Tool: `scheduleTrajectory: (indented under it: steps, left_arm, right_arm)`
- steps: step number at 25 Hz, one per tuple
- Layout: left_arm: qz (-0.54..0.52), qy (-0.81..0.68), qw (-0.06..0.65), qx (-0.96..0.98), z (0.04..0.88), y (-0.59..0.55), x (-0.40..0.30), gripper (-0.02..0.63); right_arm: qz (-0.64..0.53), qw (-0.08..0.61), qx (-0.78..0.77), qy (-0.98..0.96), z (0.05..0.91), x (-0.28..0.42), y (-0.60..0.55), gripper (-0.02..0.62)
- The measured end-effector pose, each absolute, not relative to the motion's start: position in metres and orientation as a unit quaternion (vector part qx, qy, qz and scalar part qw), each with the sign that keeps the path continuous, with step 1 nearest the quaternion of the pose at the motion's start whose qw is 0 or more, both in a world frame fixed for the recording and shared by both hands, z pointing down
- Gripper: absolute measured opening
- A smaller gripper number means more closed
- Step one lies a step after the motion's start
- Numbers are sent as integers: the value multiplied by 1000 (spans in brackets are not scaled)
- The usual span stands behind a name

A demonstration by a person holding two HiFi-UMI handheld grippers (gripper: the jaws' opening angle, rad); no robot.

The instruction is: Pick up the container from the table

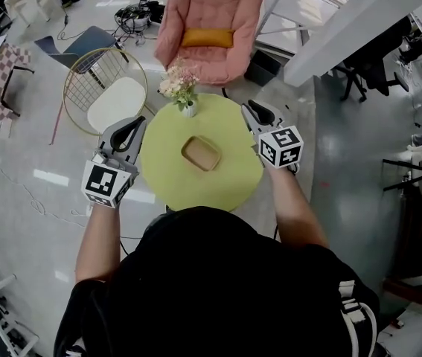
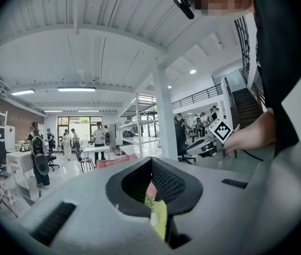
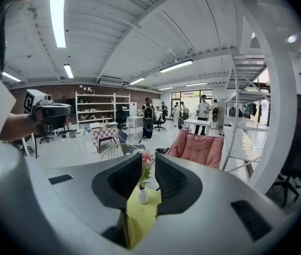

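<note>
Head view, going left to right: a wire chair with a white seat pad sits on the floor off the far left of the table. Next is the left gripper, held right at the left edge of the round yellow-green table with its jaws aimed toward the far side. The container, a shallow tan rectangular tray kind of thing, sits pretty much dead centre on the table. It's between the two grippers and apart from both of them.

At the far edge of the table there's a little white vase with pink and cream flowers. Beyond that is a pink armchair with an orange cushion on it. The right gripper is at the table's right edge, about level with the vase.

Left gripper view: the jaws are only a sliver apart, the tips look nearly closed, and a strip of table shows through the slit. Nothing is clamped. Right gripper view: the jaws stand a clear gap apart with nothing held. The vase and a strip of table are just visible through the gap, well beyond the tips.
</note>
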State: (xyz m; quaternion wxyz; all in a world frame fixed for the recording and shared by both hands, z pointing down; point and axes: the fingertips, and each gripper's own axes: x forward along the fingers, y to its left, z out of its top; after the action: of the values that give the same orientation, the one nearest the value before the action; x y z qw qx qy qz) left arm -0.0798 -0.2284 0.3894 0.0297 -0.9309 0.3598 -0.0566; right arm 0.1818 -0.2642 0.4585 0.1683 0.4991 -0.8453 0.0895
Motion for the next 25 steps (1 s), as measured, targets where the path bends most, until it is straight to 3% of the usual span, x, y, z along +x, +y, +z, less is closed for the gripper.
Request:
scheduleTrajectory:
  steps: [25]
  left_arm:
    - [-98,340,-13,-935,458,-224,-75,15]
  right_arm:
    - [191,223,444,-847,573,142,-252,72]
